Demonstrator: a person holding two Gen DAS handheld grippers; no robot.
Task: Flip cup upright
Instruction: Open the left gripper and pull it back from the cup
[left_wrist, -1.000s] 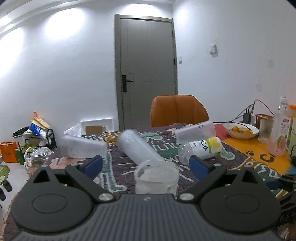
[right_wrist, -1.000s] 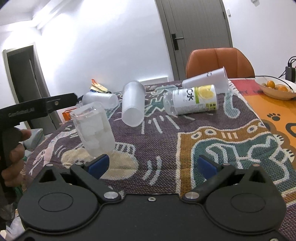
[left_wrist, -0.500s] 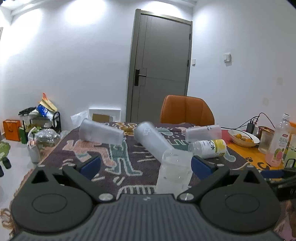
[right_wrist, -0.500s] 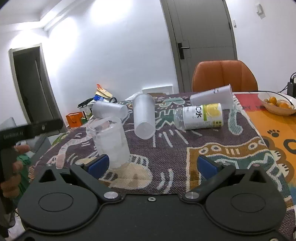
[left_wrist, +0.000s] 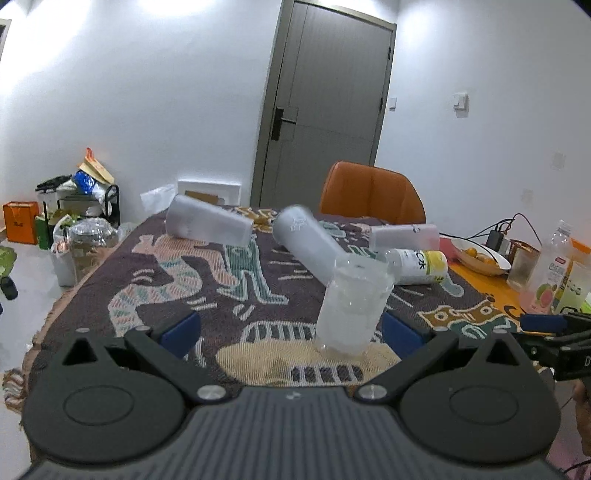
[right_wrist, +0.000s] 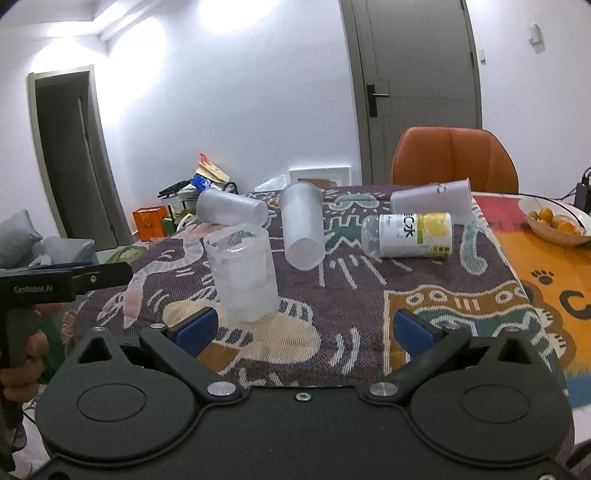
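near the front edge of the tabletop (left_wrist: 85, 291), toward its left corner, the cup (left_wrist: 351, 306) stands mouth up on the pale patch of the woven cloth (right_wrist: 369, 295), close to upright, with a slight lean in the left view. our left tongs (left_wrist: 290, 330) are spread wide with nothing between them, the cup just ahead by the right finger. our right tongs (right_wrist: 303, 326) are likewise released and empty, the cup just in front of the left finger.

we judge the cup thin, clear plastic: very light, easy to knock over, and soft enough to buckle under a hard squeeze. its smooth wall may slip. if we must steady it, we would take it across the middle of the wall with a gentle close, not at the rim.

further back three more cups (right_wrist: 231, 212) (right_wrist: 303, 229) (right_wrist: 430, 201) and a bottle (right_wrist: 410, 234) lie on their sides.
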